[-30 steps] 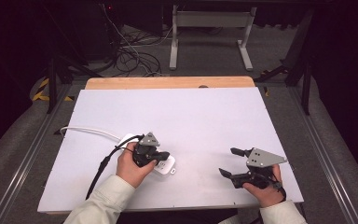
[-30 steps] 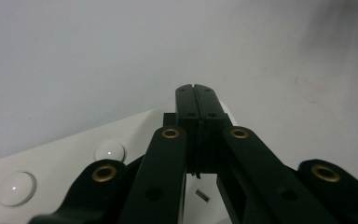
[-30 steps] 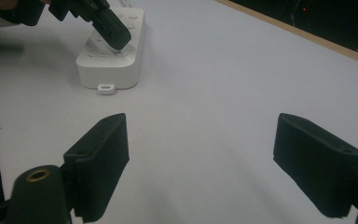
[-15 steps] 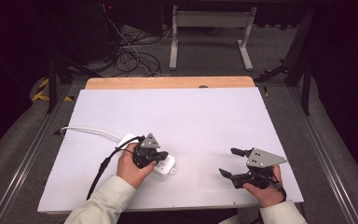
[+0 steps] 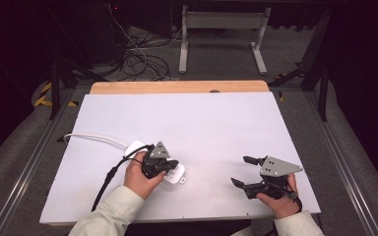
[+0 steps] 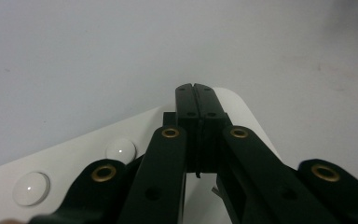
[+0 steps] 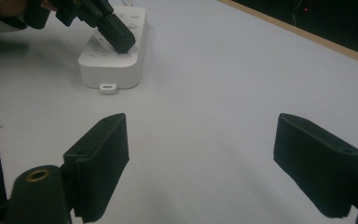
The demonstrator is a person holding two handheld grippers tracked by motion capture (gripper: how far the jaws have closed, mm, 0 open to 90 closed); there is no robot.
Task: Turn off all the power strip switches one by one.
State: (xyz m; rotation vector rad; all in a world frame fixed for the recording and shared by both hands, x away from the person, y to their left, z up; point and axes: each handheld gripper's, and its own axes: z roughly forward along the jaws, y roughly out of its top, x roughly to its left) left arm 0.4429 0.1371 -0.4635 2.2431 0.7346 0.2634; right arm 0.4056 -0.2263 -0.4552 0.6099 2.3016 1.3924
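A white power strip (image 5: 178,175) lies on the white table (image 5: 202,123) at the front left, its white cord (image 5: 93,138) running off to the left. My left gripper (image 5: 170,165) is shut, jaws pressed together with nothing between them, and its tip rests on top of the strip. In the left gripper view the closed left gripper (image 6: 196,89) sits over the power strip (image 6: 74,158) beside two round white buttons (image 6: 120,150). My right gripper (image 5: 242,170) is open at the front right, well clear of the strip. The right gripper (image 7: 200,154) faces the power strip (image 7: 116,70) and the left gripper (image 7: 121,41).
A wooden strip (image 5: 177,87) borders the table's far edge. Beyond it stand a metal frame (image 5: 221,34) and loose cables (image 5: 138,59) on the floor. Metal rails (image 5: 29,167) run along both sides of the table.
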